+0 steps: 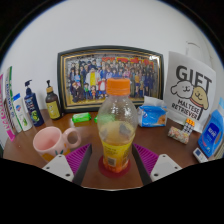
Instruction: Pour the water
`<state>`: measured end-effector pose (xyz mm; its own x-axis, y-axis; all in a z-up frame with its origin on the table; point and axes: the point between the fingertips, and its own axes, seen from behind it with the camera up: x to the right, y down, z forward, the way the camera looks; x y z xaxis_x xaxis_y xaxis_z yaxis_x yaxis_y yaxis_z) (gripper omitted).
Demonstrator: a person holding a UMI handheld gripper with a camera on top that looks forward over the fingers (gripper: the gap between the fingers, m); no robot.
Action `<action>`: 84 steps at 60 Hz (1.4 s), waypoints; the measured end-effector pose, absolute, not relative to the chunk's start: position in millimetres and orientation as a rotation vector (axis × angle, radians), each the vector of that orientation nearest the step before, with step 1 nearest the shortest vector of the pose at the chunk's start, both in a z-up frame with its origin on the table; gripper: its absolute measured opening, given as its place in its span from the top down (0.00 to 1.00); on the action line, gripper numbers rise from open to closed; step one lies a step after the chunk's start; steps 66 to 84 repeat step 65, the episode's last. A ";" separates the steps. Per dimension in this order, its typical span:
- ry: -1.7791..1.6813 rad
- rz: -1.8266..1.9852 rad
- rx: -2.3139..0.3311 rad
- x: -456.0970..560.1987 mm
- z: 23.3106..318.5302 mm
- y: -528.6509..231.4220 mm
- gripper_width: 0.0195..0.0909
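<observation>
Between the pads of the tongs [116, 160], standing on the desk [150, 178]: orange-capped bottle [116, 128]. Tongs wide open, gaps either side, gripping nothing. Just left of bottle, pink mug [52, 143].

This looks like a lived-in room of a home, on a brown wooden tabletop [90, 172] set against a plain white wall [110, 30]. Beyond the claw's fingers a dark-framed group photograph [110, 76] leans on that wall. To the left of the fingers stand tubes and pump bottles of toiletries [28, 105] and a pink ceramic mug [50, 143]. To the right sit a white gift bag printed "GIFT" [190, 90] and a blue tissue pack [153, 115].
</observation>
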<state>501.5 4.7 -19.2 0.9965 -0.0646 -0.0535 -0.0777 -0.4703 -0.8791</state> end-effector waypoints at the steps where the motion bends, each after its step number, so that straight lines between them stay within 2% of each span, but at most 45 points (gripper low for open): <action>1: 0.099 0.011 -2.068 500.7 -17.7 1.1 0.11; 4: 0.098 -0.018 -2.085 500.0 -13.4 -11.0 0.06; 12: 0.079 -0.062 -2.136 481.9 10.8 -57.8 0.08; 31: 0.061 -0.124 -2.166 412.0 102.5 -212.1 0.08; 39: 0.036 -0.142 -2.159 387.5 125.8 -268.4 0.08; 53: 0.054 -0.126 -2.171 372.4 131.5 -324.9 0.08; 65: 0.058 -0.098 -2.135 364.2 144.7 -324.3 0.08; 84: 0.058 -0.098 -2.135 364.2 144.7 -324.3 0.08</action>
